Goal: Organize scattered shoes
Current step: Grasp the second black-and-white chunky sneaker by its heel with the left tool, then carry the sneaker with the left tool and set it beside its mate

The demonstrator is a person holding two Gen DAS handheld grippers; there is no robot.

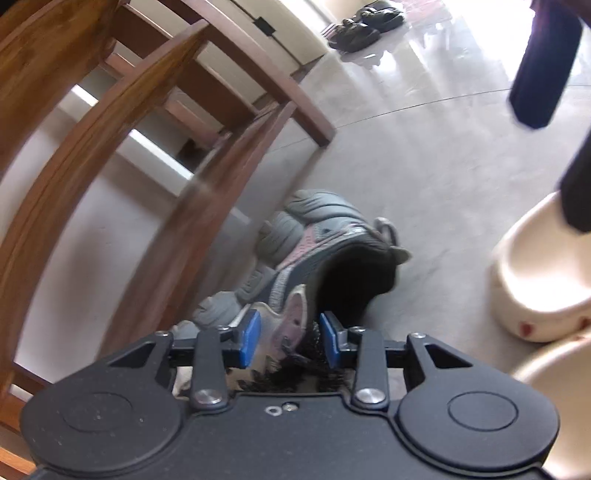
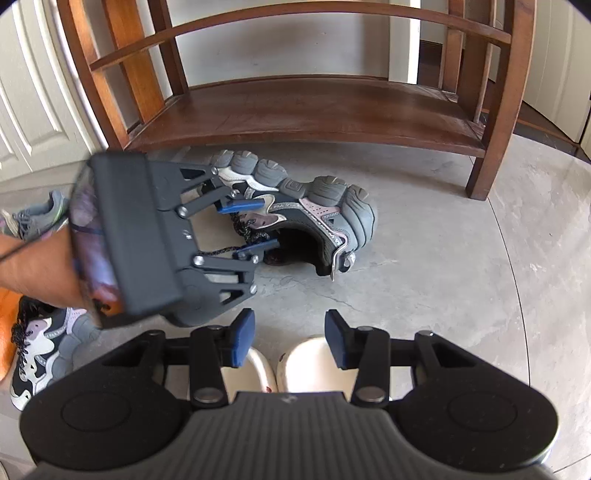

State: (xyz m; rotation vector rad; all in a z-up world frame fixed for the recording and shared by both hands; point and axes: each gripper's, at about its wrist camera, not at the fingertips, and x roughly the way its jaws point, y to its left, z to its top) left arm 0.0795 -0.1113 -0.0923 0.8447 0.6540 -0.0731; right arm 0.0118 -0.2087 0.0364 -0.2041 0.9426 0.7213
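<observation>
A grey and pink sneaker lies on its side on the concrete floor in front of a wooden rack, its sole toward the rack. My left gripper is open and straddles the laced side of the shoe's mouth. In the left wrist view, one blue pad sits outside the sneaker and the other at its dark opening, with the left gripper still wide. My right gripper hangs open above two cream slip-on shoes, holding nothing.
The matching sneaker and a grey trainer lie at the left near a white door. Dark shoes rest far off by the wall. The cream slip-ons sit right of the sneaker. A hand holds the left gripper.
</observation>
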